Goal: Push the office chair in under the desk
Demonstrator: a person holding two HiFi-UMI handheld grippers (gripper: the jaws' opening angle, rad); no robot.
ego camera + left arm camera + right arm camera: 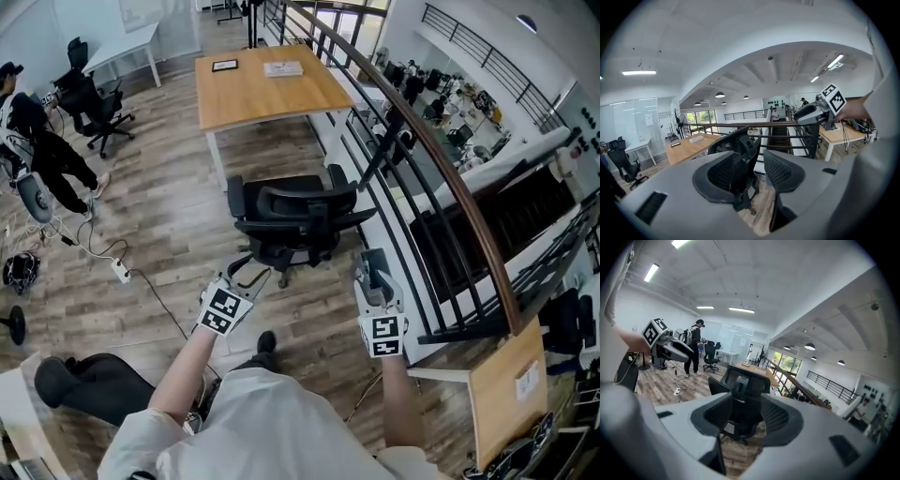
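The black office chair (pixel 292 217) stands on the wooden floor, its back turned toward me, a short way out from the wooden desk (pixel 267 89) beyond it. My left gripper (pixel 246 277) is open just behind the chair's left side, not touching it. My right gripper (pixel 374 267) is open too, behind the chair's right side near the railing. In the left gripper view the chair (pixel 737 151) shows through the empty gap of the left gripper (pixel 757 171), with the right gripper (pixel 813 112) off to the right. In the right gripper view the chair (pixel 740 383) lies ahead of the right gripper (pixel 740 417).
A dark railing with a wooden handrail (pixel 441 178) runs along the right, close to the chair. A power strip (pixel 120 272) and its cable lie on the floor at left. A person (pixel 42 145) and another chair (pixel 98 108) are at far left. A second desk corner (pixel 506 394) is at lower right.
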